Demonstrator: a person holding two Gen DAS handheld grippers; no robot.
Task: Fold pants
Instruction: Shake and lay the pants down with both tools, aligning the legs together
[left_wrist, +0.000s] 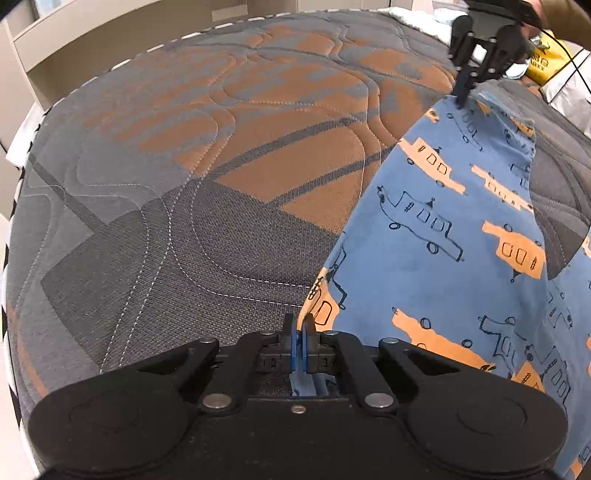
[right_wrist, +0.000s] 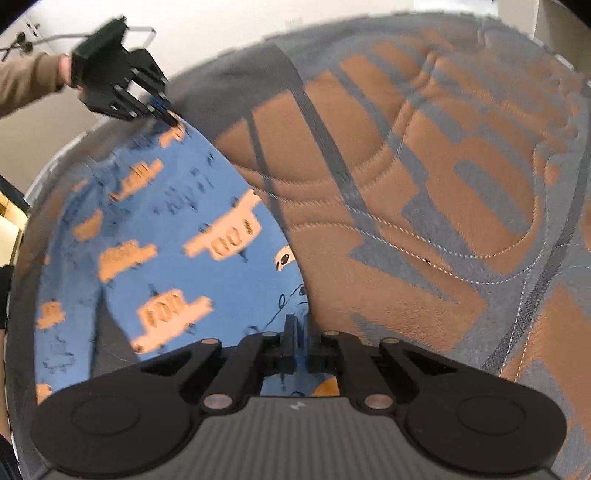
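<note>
Blue pants (left_wrist: 436, 236) printed with orange and outlined vehicles lie on the mattress, stretched between my two grippers. My left gripper (left_wrist: 298, 326) is shut on one edge of the pants, and blue cloth shows between and behind its fingers. In the right wrist view the left gripper (right_wrist: 168, 116) pinches the far corner of the pants (right_wrist: 177, 236). My right gripper (right_wrist: 300, 328) is shut on the near edge of the cloth. In the left wrist view the right gripper (left_wrist: 461, 101) holds the far corner, lifted slightly off the mattress.
A quilted grey and orange mattress (left_wrist: 221, 166) fills both views. Pale wooden furniture (left_wrist: 92, 40) stands beyond its far edge. A yellow bag (left_wrist: 543, 62) and light cloth (left_wrist: 421, 18) lie at the far right. A person's brown sleeve (right_wrist: 26, 81) shows behind the left gripper.
</note>
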